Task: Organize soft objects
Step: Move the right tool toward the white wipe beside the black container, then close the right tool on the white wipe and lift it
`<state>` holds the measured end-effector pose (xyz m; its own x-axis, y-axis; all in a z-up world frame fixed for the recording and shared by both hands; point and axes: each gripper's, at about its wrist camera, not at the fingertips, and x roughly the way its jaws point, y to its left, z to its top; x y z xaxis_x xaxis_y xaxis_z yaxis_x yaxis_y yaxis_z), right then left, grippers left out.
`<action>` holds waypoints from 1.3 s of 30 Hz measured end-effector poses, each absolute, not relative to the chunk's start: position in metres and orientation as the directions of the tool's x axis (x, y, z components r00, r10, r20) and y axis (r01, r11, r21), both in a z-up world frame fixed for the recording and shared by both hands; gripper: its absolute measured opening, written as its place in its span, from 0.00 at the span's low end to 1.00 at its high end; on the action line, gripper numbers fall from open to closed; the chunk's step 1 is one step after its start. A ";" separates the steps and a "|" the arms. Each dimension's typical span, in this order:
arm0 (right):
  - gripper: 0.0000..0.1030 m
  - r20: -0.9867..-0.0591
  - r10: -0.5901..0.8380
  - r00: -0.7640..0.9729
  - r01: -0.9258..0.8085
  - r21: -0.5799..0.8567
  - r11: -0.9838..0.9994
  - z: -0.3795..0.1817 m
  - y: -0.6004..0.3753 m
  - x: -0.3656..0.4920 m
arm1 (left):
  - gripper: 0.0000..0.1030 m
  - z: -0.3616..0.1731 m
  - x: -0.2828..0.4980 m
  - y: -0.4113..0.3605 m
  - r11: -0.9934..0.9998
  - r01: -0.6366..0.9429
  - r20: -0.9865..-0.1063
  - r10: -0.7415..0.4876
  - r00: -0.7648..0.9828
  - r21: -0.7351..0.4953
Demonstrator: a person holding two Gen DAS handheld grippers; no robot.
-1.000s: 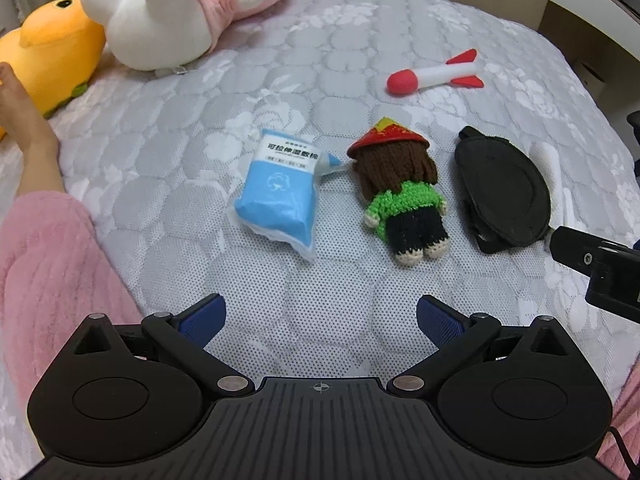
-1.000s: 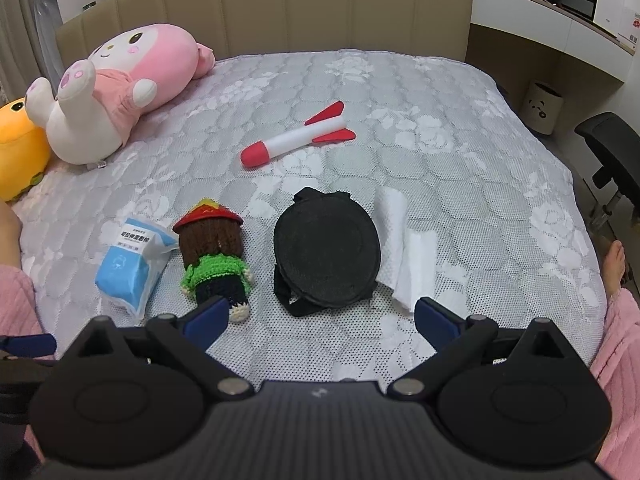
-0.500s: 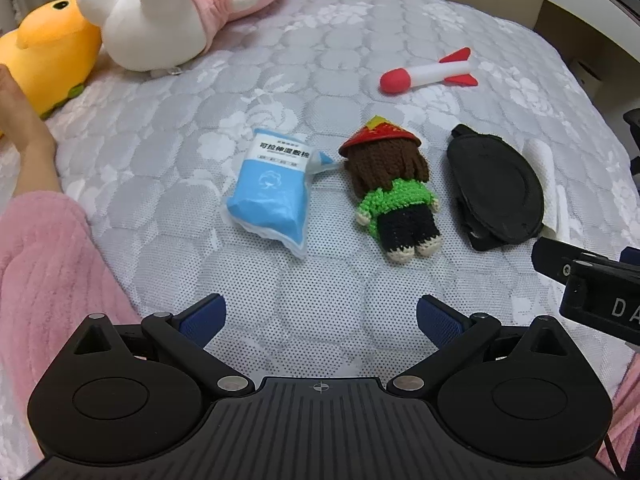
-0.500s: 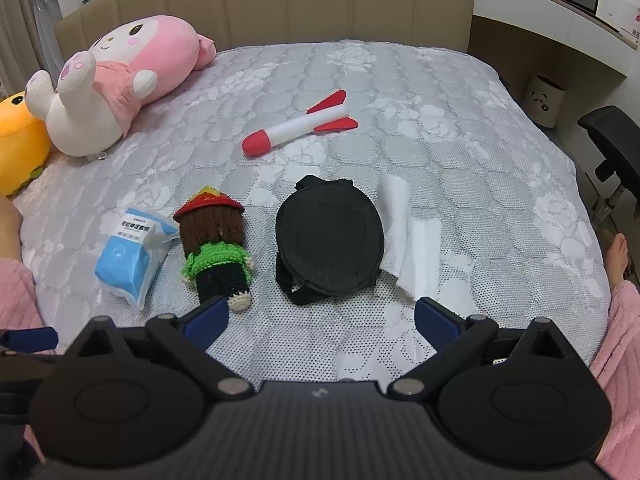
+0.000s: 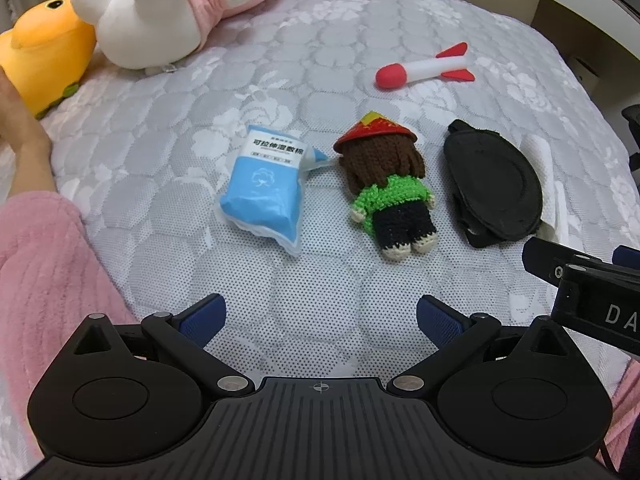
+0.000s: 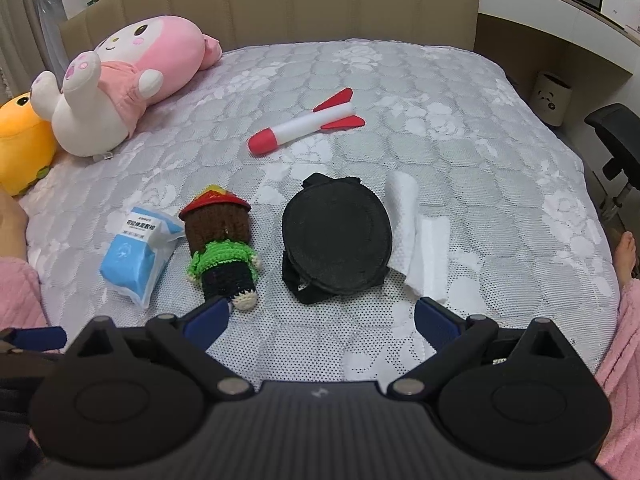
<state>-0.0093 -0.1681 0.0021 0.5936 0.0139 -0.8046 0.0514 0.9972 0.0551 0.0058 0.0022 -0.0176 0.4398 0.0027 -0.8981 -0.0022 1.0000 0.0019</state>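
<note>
Grey quilted mattress (image 6: 460,92) against a beige headboard (image 6: 280,4), desk along the right. Near edge, in a row: sealed blue packet (image 5: 266,188), contents hidden; crochet doll (image 5: 386,184) face down; black pouch (image 6: 336,236) overlapping white tissue (image 6: 428,248). Foam rocket (image 6: 304,124) mid-bed, bare quilt around it. Pink plush (image 6: 132,80) and orange plush (image 6: 20,144) far left. Left gripper (image 5: 320,316) and right gripper (image 6: 322,316) jaws wide, empty, hovering over the near edge.

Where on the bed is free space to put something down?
Bare mattress lies beyond and right of the foam rocket, toward the headboard. The near row is crowded: blue packet, knitted doll, black pouch, white tissue.
</note>
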 end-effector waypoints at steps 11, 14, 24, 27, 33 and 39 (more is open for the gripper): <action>0.97 -0.789 0.021 0.614 0.044 0.061 0.997 -0.010 -0.176 -0.004 | 1.00 -0.026 0.016 -0.002 1.000 0.012 -0.907 0.000 0.421 0.006; 0.97 -0.784 0.023 0.620 0.042 0.062 0.997 -0.014 -0.179 -0.002 | 1.00 -0.028 0.019 -0.003 1.000 0.020 -0.908 0.000 0.418 0.009; 0.96 -0.745 -0.011 0.667 0.044 0.025 0.999 -0.034 -0.208 0.001 | 1.00 -0.053 0.033 0.014 0.995 0.046 -0.908 -0.099 0.408 -0.088; 0.89 -0.737 -0.055 0.673 0.082 0.001 0.997 -0.043 -0.236 0.011 | 1.00 -0.057 0.034 0.017 0.993 0.071 -0.892 -0.113 0.437 -0.091; 0.73 -0.750 -0.039 0.660 0.159 0.089 0.983 -0.058 -0.271 0.057 | 1.00 -0.061 0.048 0.010 0.988 0.086 -0.884 -0.152 0.443 -0.127; 0.60 -0.724 0.049 0.688 0.053 0.118 0.992 -0.051 -0.251 0.075 | 1.00 -0.066 0.072 0.002 0.978 0.096 -0.874 -0.208 0.439 -0.184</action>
